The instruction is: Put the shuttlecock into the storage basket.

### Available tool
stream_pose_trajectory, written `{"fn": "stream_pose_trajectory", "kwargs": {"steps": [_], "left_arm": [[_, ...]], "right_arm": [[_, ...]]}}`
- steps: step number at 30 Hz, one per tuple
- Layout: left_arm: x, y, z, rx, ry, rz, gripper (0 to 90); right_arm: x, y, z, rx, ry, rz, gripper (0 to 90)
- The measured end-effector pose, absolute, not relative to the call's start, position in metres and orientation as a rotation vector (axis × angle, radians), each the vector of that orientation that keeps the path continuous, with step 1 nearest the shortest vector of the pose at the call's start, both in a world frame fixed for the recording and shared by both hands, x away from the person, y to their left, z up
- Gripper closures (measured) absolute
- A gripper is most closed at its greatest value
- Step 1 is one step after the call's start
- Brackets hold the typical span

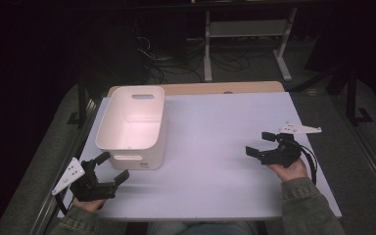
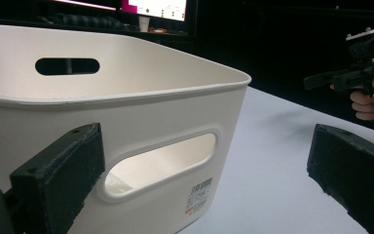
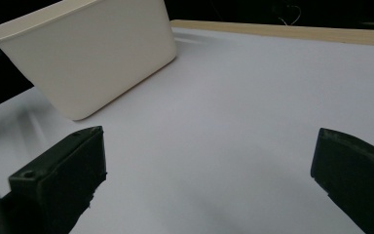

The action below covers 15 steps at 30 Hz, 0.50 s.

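From the high view, you have a white bin (image 1: 132,125) standing upright on the white table (image 1: 215,161), toward its far left part, with a handle slot in its far wall and another in its near wall. Your left gripper (image 1: 115,167) sits just in front of the bin's near left corner, jaws spread apart with nothing between them, its grey plate sticking out on the side away from the bin. Your right gripper (image 1: 260,144) is well apart from the bin, out toward the table's right edge, pointing back toward the bin with its jaws also apart and empty.

In the left gripper view, you are looking straight at the bin (image 2: 141,126) from close by. One jaw stands in front of the bin's near wall beside the handle slot; whether it touches the wall you cannot tell. A small printed label (image 2: 200,193) sits low on that wall. Beyond the bin's corner you can see your right gripper (image 2: 316,82) held in your hand (image 2: 370,100).

In the right gripper view, your jaws stand wide, with bare table (image 3: 233,112) between them and the bin (image 3: 90,53) farther off.
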<state>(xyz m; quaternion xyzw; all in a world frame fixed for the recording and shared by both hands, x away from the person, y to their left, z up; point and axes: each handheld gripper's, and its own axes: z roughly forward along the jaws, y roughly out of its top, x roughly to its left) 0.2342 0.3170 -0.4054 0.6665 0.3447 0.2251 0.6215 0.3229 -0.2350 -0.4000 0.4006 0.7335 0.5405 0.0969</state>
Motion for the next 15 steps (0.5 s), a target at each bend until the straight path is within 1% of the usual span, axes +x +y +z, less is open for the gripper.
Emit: {"fn": "stream_pose_trajectory", "kwargs": {"steps": [15], "left_arm": [[0.233, 0.317, -0.406, 1.533, 0.791, 0.513, 0.0]], "right_arm": [[0.305, -0.261, -0.407, 1.187, 2.066, 1.599, 0.0]]}}
